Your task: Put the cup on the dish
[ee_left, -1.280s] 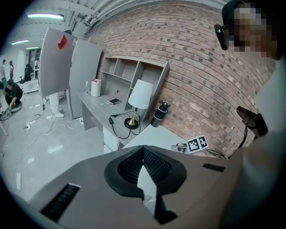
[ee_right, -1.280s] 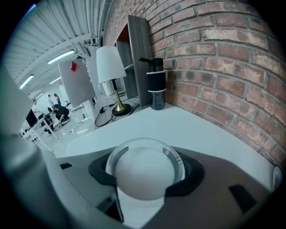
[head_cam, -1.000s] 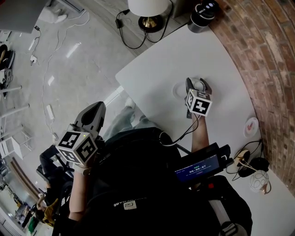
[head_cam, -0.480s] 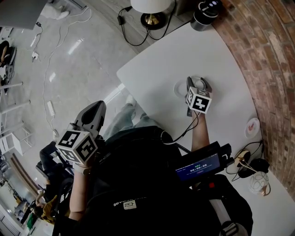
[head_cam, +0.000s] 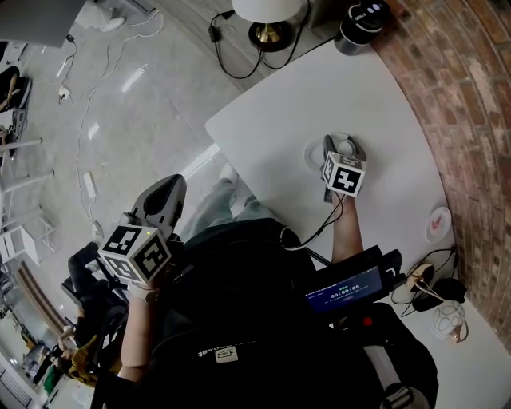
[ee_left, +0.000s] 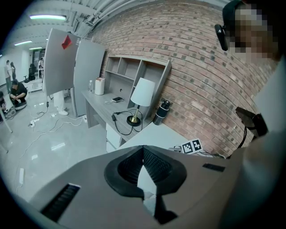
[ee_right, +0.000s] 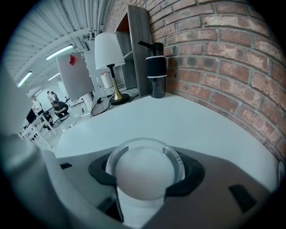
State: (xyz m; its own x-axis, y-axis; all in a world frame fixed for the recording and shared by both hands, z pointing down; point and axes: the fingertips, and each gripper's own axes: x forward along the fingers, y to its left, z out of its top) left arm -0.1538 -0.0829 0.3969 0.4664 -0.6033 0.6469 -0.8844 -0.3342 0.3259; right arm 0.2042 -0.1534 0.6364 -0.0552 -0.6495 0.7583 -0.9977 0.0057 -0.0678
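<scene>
Left gripper [ee_left: 143,152] is off beside the table, ribbed black pads pinched together on nothing. Right gripper [head_cam: 343,148] is clamped on the clear-rimmed round cup with a white inside [ee_right: 144,174], right at the small round white dish [head_cam: 312,155] on the smooth white table [head_cam: 271,112]. Can't tell if they're touching. Matte black cylindrical flask [ee_right: 156,71] stands at the back.

Red brick wall [head_cam: 471,120] running beside white table [head_cam: 271,120]; white-shaded lamp [head_cam: 267,9] standing on grey desk [ee_left: 96,103]; cables [head_cam: 78,136] lying across glossy grey floor [head_cam: 152,112].
</scene>
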